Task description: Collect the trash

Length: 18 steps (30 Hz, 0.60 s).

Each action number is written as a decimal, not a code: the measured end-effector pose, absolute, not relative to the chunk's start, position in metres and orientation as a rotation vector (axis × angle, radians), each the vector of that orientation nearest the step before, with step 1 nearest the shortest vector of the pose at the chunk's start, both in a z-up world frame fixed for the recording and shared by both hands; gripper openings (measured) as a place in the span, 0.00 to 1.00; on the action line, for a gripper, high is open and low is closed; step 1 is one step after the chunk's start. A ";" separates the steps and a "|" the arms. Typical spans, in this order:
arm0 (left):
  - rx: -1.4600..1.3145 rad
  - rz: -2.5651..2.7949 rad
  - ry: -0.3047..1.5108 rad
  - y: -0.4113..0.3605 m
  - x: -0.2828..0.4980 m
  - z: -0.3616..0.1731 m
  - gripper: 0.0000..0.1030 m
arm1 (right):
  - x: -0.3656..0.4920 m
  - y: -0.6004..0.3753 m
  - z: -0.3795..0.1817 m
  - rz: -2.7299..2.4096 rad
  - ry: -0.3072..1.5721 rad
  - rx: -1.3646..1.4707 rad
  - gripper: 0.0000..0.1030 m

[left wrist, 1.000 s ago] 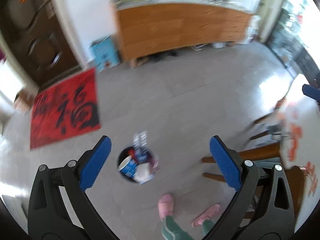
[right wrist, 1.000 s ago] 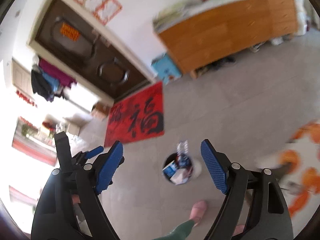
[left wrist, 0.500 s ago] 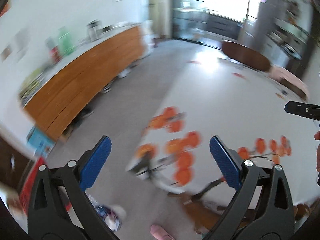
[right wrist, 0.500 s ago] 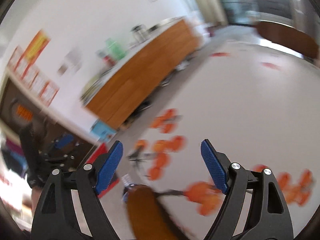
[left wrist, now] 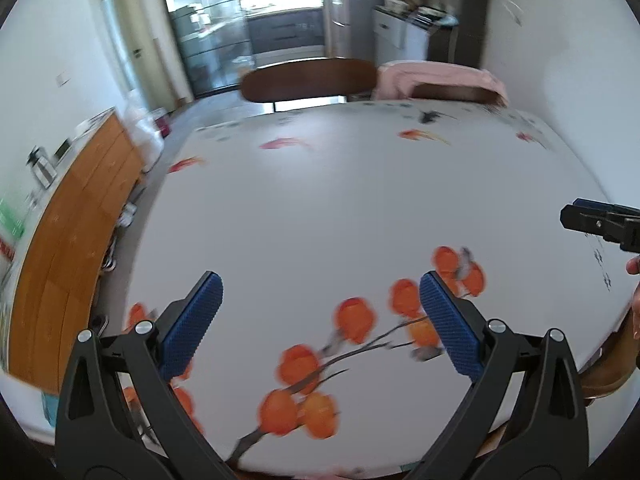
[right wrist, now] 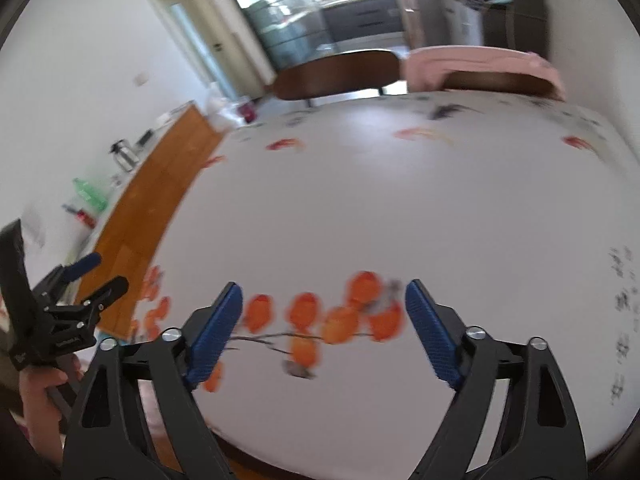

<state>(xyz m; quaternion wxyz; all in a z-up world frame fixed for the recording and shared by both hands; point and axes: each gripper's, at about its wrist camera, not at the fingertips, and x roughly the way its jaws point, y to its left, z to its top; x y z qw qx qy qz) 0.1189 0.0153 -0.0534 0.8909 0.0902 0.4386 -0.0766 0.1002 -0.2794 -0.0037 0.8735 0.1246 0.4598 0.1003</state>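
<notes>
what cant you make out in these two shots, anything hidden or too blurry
- Items on the sideboard, left wrist view: motion blur, too small to identify.
- Right gripper, left wrist view: cut off by the right edge, but jaws look apart in its own view.
- Far chair seats, both views: hidden behind the table.
- Any trash: none visible; the floor near the table is out of frame.

Bright window glare, motion-blurred fisheye
</notes>
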 end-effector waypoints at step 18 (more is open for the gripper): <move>0.244 -0.343 0.900 -0.080 0.136 -0.060 0.93 | 0.070 -0.328 -0.009 -0.005 0.986 0.310 0.82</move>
